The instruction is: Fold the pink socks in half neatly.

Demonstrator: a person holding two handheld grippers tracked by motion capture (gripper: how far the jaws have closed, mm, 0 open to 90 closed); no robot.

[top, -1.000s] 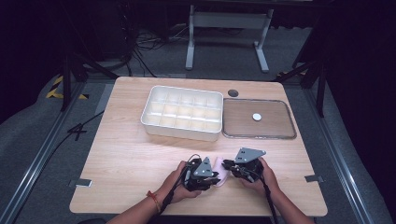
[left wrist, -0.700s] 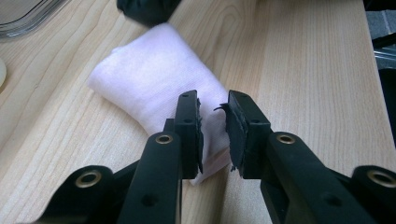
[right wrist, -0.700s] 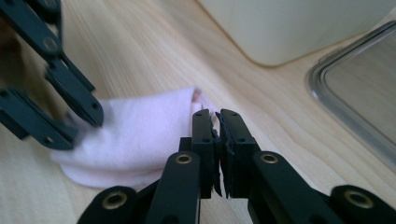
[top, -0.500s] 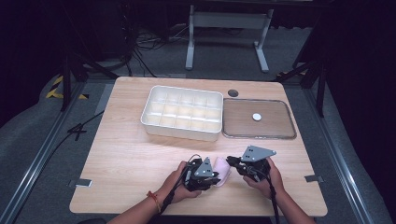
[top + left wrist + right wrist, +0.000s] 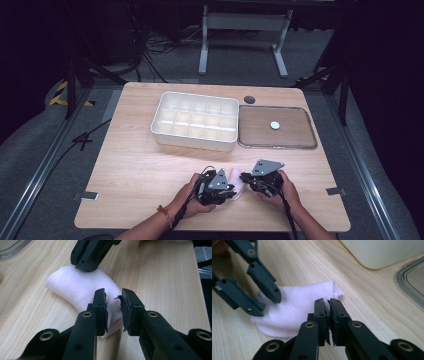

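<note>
While both tools meet low at the near edge of the tabletop (image 5: 135, 165), a small pale pink folded cloth (image 5: 235, 181) lies flat on the wood between them; in the high view the left tool (image 5: 226, 190) comes at it from the left and the right tool (image 5: 245, 177) from the right, each held in a hand (image 5: 192, 197), with the right hand (image 5: 282, 192) just beside the cloth's right end; seen from the left gripper view, the cloth (image 5: 82, 290) curves away across the wood, and the left tool (image 5: 113, 310) stands over its near end with its jaws nearly together, a narrow gap left between the pads, and whether they pinch the fabric I cannot tell; the right tool (image 5: 86, 265) rests down on the far end of the cloth there; in the right gripper view the right tool (image 5: 329, 312) has its jaws all but closed at the cloth's (image 5: 297, 307) edge, the fabric lying just behind the tips; a white compartment box (image 5: 195, 120) and a clear lid (image 5: 277, 127) sit side by side farther back, well apart from the cloth.
</note>
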